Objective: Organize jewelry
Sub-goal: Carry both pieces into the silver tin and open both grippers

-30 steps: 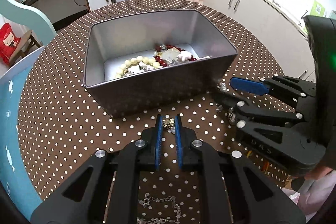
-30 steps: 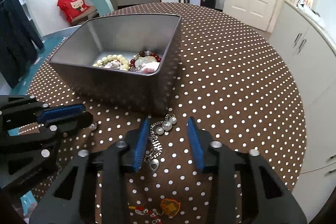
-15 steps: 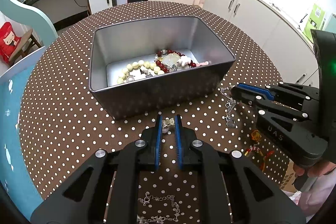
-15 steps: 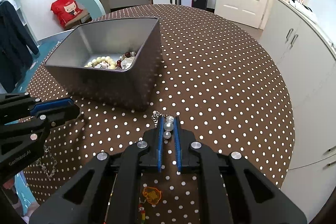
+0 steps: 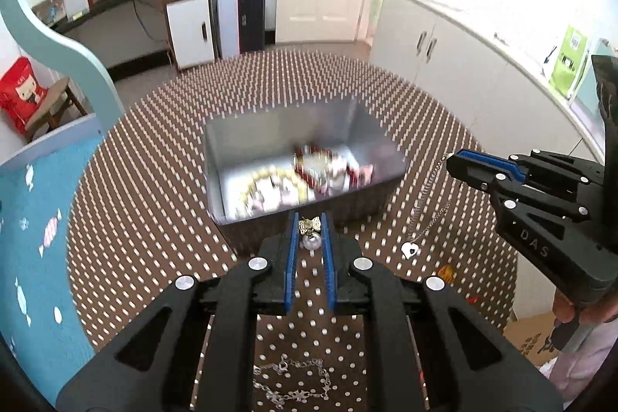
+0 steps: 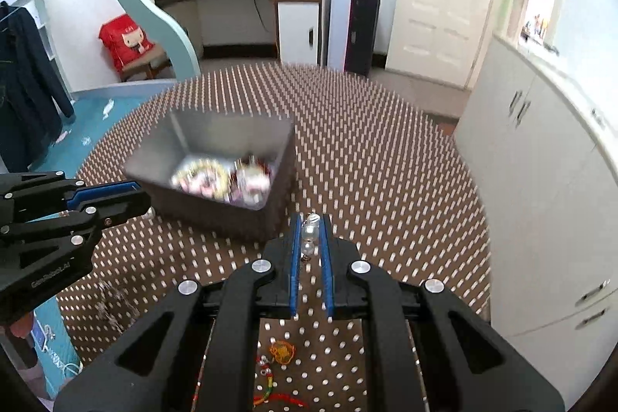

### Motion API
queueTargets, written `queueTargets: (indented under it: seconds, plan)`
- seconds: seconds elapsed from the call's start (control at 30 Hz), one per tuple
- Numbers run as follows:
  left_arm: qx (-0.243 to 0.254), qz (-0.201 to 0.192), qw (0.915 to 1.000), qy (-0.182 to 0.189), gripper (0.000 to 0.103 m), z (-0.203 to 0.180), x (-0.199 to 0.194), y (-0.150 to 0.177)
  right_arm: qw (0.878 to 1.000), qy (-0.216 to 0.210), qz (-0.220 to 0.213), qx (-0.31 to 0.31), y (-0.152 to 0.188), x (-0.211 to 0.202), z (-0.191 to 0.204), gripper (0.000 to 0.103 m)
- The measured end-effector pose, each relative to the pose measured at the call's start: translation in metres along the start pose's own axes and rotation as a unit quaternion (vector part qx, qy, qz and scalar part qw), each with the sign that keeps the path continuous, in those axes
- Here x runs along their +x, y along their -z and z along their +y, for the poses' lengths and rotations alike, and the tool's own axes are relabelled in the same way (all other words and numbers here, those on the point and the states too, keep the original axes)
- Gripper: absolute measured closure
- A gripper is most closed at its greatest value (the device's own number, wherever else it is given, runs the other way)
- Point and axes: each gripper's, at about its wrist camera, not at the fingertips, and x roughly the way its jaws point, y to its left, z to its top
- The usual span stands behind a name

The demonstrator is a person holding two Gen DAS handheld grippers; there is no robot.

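A grey metal tin (image 5: 370, 132) (image 6: 216, 130) with bead bracelets inside stands on the brown dotted table. My left gripper (image 5: 309, 234) is shut on a small gold bow charm with a pearl (image 5: 311, 232), lifted in front of the tin. It also shows in the right wrist view (image 6: 116, 197). My right gripper (image 6: 310, 238) is shut on a pearl and silver chain (image 6: 310, 236). In the left wrist view the right gripper (image 5: 459, 165) holds the chain, which hangs down with a heart pendant (image 5: 410, 250) at its end.
A silver chain bracelet (image 5: 293, 379) lies on the table under my left gripper. An orange charm (image 6: 282, 350) on a red cord lies under my right gripper. White cabinets (image 6: 540, 180) stand to the right of the round table.
Both grippers have risen well above the table with their pieces. The right gripper shut on the pearl chain a second ago and lifted it; the chain now hangs free.
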Motion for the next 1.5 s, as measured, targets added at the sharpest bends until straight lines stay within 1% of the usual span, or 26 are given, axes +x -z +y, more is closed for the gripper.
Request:
queueTargets:
  seconds: [0.17,0.23,0.4,0.53,0.6,0.73,0.87,0.97,1.07,1.1,1.13,1.17,1.23,1.27,1.3,1.5]
  plan:
    - [0.004,-0.048,0.9988,-0.010,0.092,0.005,-0.028,-0.026,0.999,0.005,-0.049,-0.020,-0.029,-0.028,0.008,0.095]
    - [0.003,-0.059,0.9981,-0.014,0.092,0.008,-0.035,-0.035,0.997,0.007,-0.064,-0.029,-0.038,-0.035,0.010,0.095]
    - [0.002,-0.075,0.9969,-0.023,0.092,0.013,-0.043,-0.053,0.994,0.001,-0.100,-0.044,-0.064,-0.049,0.021,0.095]
    - [0.004,-0.074,0.9969,-0.026,0.091,0.016,-0.038,-0.064,0.992,-0.014,-0.114,-0.058,-0.082,-0.049,0.029,0.094]
    - [0.000,-0.069,0.9973,-0.024,0.091,0.019,-0.033,-0.068,0.992,-0.018,-0.111,-0.062,-0.085,-0.042,0.031,0.094]
    - [-0.010,-0.052,0.9985,-0.014,0.091,0.028,-0.013,-0.074,0.994,-0.031,-0.080,-0.066,-0.084,-0.013,0.037,0.094]
    - [-0.023,-0.027,0.9993,0.005,0.091,0.037,0.011,-0.077,0.996,-0.046,-0.041,-0.062,-0.078,0.018,0.039,0.094]
    - [-0.032,-0.009,0.9994,0.012,0.091,0.040,0.029,-0.077,0.997,-0.048,-0.018,-0.056,-0.076,0.033,0.041,0.094]
    - [-0.045,0.014,0.9987,0.018,0.090,0.042,0.043,-0.080,0.997,-0.058,-0.003,-0.045,-0.073,0.042,0.040,0.094]
    - [-0.048,0.018,0.9985,0.019,0.088,0.043,0.046,-0.079,0.997,-0.057,-0.002,-0.043,-0.073,0.044,0.039,0.093]
    - [-0.050,0.021,0.9984,0.016,0.083,0.043,0.048,-0.079,0.998,-0.048,-0.004,-0.041,-0.073,0.043,0.038,0.083]
    - [-0.049,0.021,0.9985,0.010,0.072,0.043,0.048,-0.079,0.998,-0.042,-0.006,-0.037,-0.076,0.043,0.036,0.074]
    - [-0.056,0.018,0.9983,-0.001,0.063,0.047,0.047,-0.080,0.999,-0.023,-0.012,-0.022,-0.077,0.040,0.028,0.051]
    - [-0.063,0.018,0.9979,-0.002,0.053,0.050,0.046,-0.079,1.000,-0.020,-0.014,-0.016,-0.077,0.038,0.023,0.046]
    - [-0.069,0.018,0.9974,-0.001,0.046,0.053,0.045,-0.078,1.000,-0.018,-0.015,-0.011,-0.076,0.037,0.020,0.043]
    - [-0.074,0.020,0.9970,-0.007,0.046,0.054,0.043,-0.075,1.000,-0.011,-0.009,-0.001,-0.069,0.034,0.015,0.042]
